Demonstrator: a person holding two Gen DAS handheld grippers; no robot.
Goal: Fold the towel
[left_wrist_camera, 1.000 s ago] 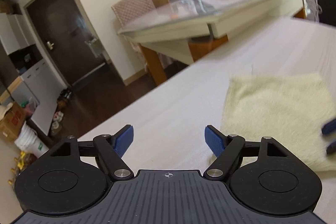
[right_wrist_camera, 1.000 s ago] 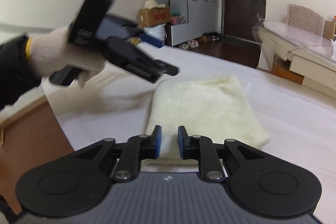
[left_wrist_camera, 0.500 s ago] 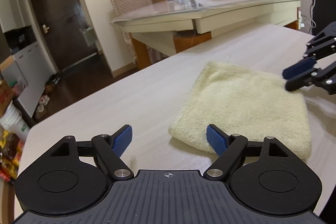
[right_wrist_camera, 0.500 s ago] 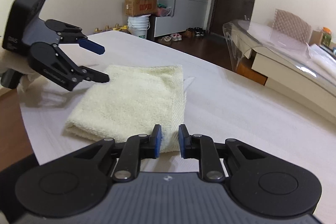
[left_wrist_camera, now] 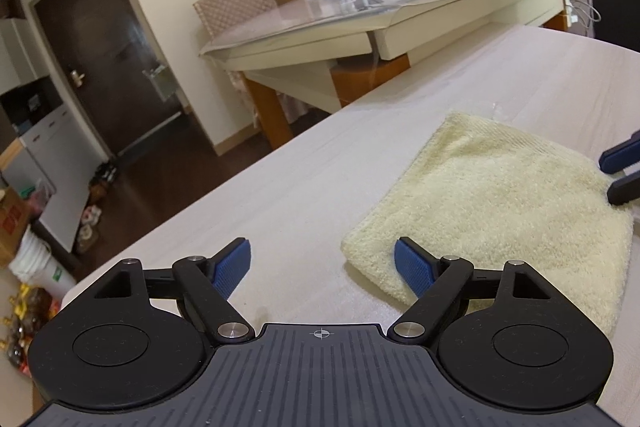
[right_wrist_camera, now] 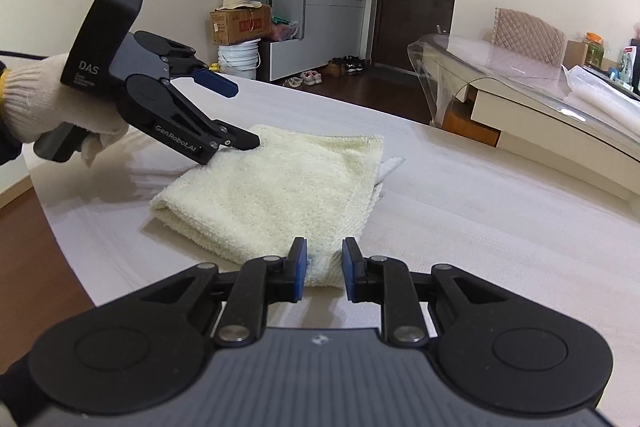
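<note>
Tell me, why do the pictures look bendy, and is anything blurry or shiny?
Left wrist view: fisheye lens bends the table edge; towel sharp. Right wrist view: dark rounded corners from the lens, a bright glare spot on the glass tabletop, a soft shadow beside the towel.

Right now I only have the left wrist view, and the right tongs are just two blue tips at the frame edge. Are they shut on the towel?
Observer: No. In the right wrist view the right tongs stand narrowly open. The near corner of the towel shows in the gap and does not look pinched.
Operator: My left tongs, touching anything?
Observer: The left tongs are wide open. The lower finger looks to rest on the towel's far corner, and the upper one is in the air.
Operator: Anything sticking out of the fold?
Observer: A white tag pokes out at the towel's right edge, onto the table.
</note>
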